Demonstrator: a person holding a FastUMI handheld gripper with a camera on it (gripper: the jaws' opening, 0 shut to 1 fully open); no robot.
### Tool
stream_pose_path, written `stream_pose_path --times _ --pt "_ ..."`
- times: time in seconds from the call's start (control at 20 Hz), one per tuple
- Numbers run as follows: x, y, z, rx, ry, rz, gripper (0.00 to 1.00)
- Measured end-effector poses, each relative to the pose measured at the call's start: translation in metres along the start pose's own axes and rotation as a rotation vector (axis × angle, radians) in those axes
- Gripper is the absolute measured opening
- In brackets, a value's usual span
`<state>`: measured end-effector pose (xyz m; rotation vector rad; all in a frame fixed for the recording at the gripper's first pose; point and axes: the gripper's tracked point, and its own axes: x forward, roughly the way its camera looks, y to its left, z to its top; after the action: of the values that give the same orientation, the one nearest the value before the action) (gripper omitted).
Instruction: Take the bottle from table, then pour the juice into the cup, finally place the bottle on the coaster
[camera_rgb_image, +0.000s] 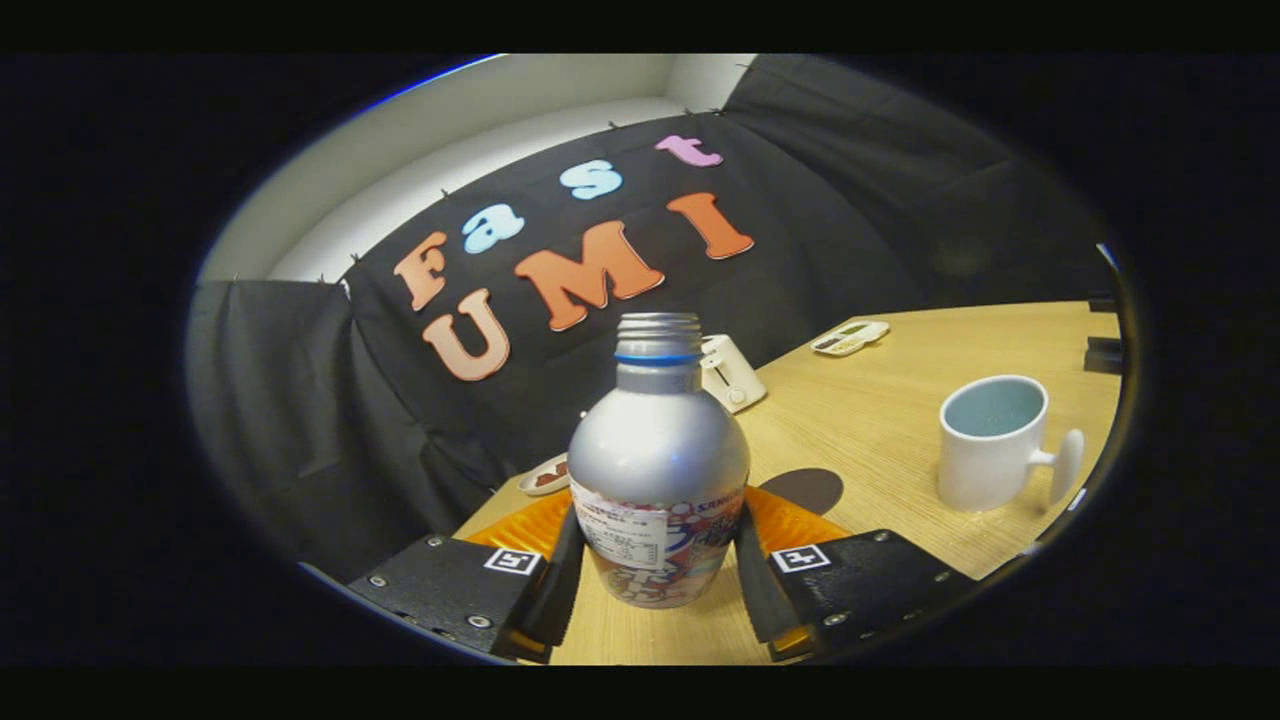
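A silver metal bottle (657, 450) with an open threaded neck, a blue ring and a printed label stands upright between my fingers. My gripper (657, 575) is shut on the bottle, one finger pad (560, 585) pressing on each side of its lower, labelled part. I cannot tell whether its base rests on the wooden table (880, 420) or hangs just above it. A round dark brown coaster (808, 488) lies flat just beyond the right finger. Farther right stands a white cup (992, 442) with a pale blue inside, its handle pointing right.
A white boxy appliance (730, 372) sits behind the bottle near the cloth wall. A white remote-like device (850, 337) lies farther back. A small dish (545, 475) sits at the table's left edge. Dark blocks (1103, 352) stand at the far right.
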<state>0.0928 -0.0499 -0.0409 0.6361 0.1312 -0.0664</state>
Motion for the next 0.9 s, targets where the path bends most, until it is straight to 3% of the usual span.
stream_pose_path --times 0.55,0.9 --pt "-0.011 -0.019 0.039 0.468 -0.100 0.020 0.69" --pt "-0.005 -0.033 0.037 0.642 -0.098 0.001 0.69"
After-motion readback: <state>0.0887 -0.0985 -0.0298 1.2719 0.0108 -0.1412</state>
